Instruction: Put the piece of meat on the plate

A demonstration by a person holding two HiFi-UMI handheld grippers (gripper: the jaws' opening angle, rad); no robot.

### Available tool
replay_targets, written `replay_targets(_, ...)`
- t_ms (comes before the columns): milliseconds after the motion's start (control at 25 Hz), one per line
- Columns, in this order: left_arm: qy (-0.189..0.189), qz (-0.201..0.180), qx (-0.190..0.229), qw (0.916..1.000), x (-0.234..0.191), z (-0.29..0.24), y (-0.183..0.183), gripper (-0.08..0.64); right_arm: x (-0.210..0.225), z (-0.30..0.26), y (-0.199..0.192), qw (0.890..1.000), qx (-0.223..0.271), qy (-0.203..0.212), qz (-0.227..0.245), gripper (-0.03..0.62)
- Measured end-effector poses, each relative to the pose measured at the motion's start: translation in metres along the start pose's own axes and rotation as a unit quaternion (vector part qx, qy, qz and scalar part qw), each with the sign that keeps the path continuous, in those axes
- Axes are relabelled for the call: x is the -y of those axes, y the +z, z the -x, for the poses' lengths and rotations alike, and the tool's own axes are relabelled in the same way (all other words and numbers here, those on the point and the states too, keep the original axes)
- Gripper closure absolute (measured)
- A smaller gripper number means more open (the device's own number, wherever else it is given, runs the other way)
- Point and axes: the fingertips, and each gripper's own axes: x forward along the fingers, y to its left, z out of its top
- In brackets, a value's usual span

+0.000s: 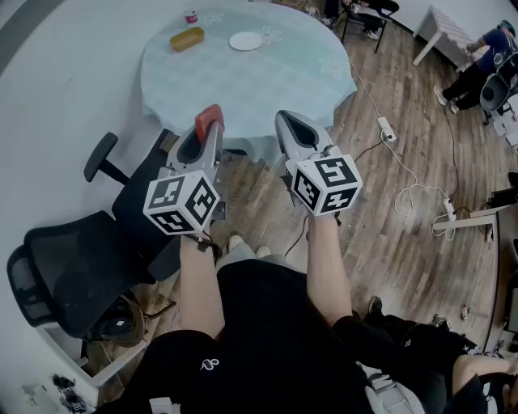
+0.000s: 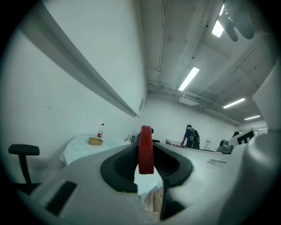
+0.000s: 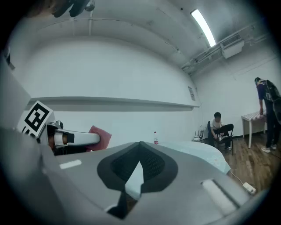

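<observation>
My left gripper [image 1: 209,123] is shut on a flat red piece of meat [image 1: 210,116], held level in the air short of the round table [image 1: 243,81]. In the left gripper view the meat [image 2: 145,150] stands on edge between the jaws. A small white plate [image 1: 245,40] lies near the table's far side. My right gripper [image 1: 283,121] hovers beside the left one, shut with nothing in it; its jaw tips meet [image 3: 140,144]. The right gripper view shows the left gripper [image 3: 72,138] with the meat [image 3: 101,135] sticking out.
A yellow dish [image 1: 187,38] and a small bottle [image 1: 191,15] stand on the table left of the plate. A black office chair [image 1: 73,267] is at my left. Cables and a power strip [image 1: 387,129] lie on the wooden floor at right. People are at the far right.
</observation>
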Motion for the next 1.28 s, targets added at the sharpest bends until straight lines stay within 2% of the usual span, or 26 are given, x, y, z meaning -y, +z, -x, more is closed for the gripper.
replay_targets(160,0.002,-0.001,0.000,1.0000,-0.003,-0.001,0.000,0.468,0.009,0.000,0.002,0.999,0.022,-0.022,-0.034,0.581)
replay_targets(400,0.005,0.006,0.008,0.9999,-0.007,-0.003,0.003,0.468,0.032,0.004,0.003,0.997,0.032,-0.055,-0.050,0.581)
replay_targets(680,-0.002,0.013,0.001,0.9999,-0.002,-0.014,-0.003,0.468,0.040,-0.003,0.003,0.997,0.030,-0.048,-0.052,0.581)
replay_targets(880,0.018,0.022,-0.013,0.9995,-0.030,-0.029,-0.012,0.468,0.047,-0.028,-0.010,0.997,0.018,-0.041,-0.061,0.581)
replay_targets(1080,0.014,0.046,-0.003,0.9989,-0.061,-0.071,-0.013,0.468,0.064,-0.069,-0.021,0.998,0.006,-0.034,-0.049,0.581)
replay_targets(1280,-0.001,0.044,-0.014,0.9989,-0.074,-0.146,-0.010,0.468,0.115,-0.121,-0.015,0.997,0.005,-0.047,-0.059,0.581)
